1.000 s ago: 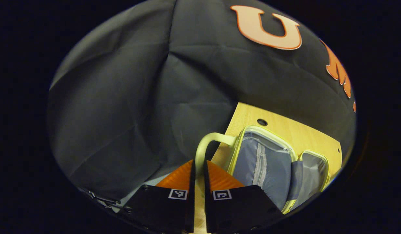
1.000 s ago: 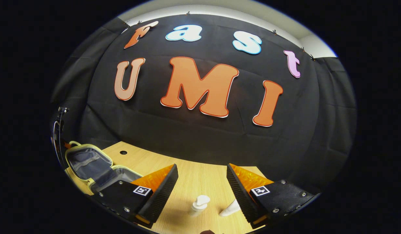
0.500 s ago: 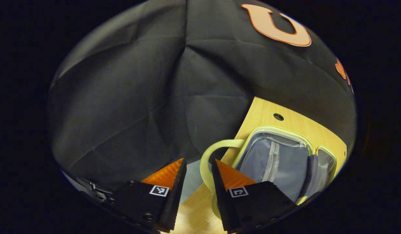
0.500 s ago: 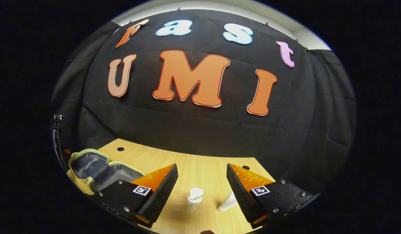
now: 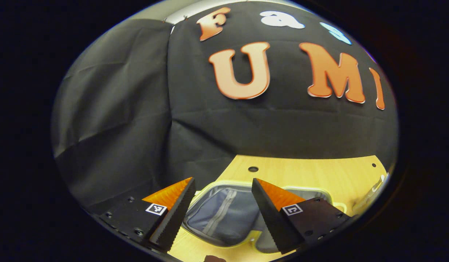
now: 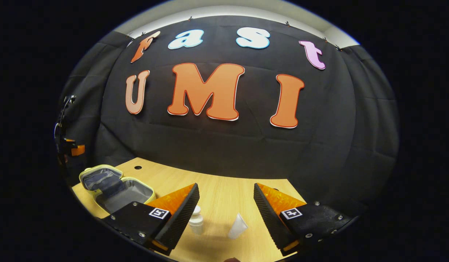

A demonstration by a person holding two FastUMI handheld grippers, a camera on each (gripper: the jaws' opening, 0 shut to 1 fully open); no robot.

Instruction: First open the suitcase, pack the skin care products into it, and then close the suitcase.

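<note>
Right gripper [image 6: 224, 203] is hanging over the table [image 6: 217, 189] with its fingers spread wide and nothing between the pads — the two skin care items are sitting in the gap ahead of it, just beyond the tips. The small white bottle [image 6: 196, 221] is standing upright, tucked close against the inner edge of the left-hand finger as this camera sees it; the white tube [image 6: 237, 226] is lying a little to the other side of it, tilted, its long axis running roughly away from the camera and leaning toward the bottle. The two are near each other but apart. Judging from this, the right gripper is the nearer one for a pick, and the bottle is the trickier of the two since it is crowding one finger rather than sitting centred. The suitcase [image 6: 115, 183] is lying open farther off toward the table's left end, lid folded back, grey lining showing, nothing visible inside it. Bare wood is running between the items and the case, so the carry path looks free. Left gripper [image 5: 222, 211] is also spread wide and holding nothing, hovering just above the open suitcase [image 5: 224, 214] — the zip pocket of the lining is showing between its fingers. The table's left edge is close beside the case, so there is little room on that side.
</note>
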